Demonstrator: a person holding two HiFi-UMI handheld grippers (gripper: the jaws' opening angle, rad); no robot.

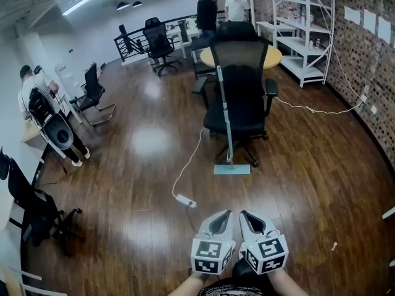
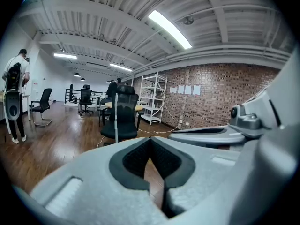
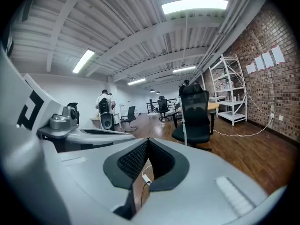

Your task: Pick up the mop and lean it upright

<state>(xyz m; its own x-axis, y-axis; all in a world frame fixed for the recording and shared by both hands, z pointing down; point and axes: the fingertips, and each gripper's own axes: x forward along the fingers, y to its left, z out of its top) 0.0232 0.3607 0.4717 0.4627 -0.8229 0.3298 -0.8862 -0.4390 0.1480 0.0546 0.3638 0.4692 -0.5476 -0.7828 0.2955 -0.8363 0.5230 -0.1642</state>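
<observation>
The mop (image 1: 226, 119) stands upright, its pale pole leaning against a black office chair (image 1: 242, 97) and its flat head (image 1: 232, 169) resting on the wooden floor. Both grippers are low in the head view, well short of the mop. My left gripper (image 1: 223, 214) is shut with nothing in it, and my right gripper (image 1: 245, 214) beside it is shut and empty too. The left gripper view shows the mop pole (image 2: 116, 122) before the chair (image 2: 124, 118), beyond the closed jaw tips (image 2: 150, 139). The right gripper view has the pole (image 3: 184, 126) past its tips (image 3: 148, 142).
A white cable with a power strip (image 1: 185, 200) lies on the floor between me and the mop. A round table (image 1: 272, 55) and a white shelf (image 1: 305, 29) stand behind the chair. Other chairs (image 1: 94, 94) and a person (image 1: 36, 97) are at the left, a brick wall (image 1: 370, 73) at the right.
</observation>
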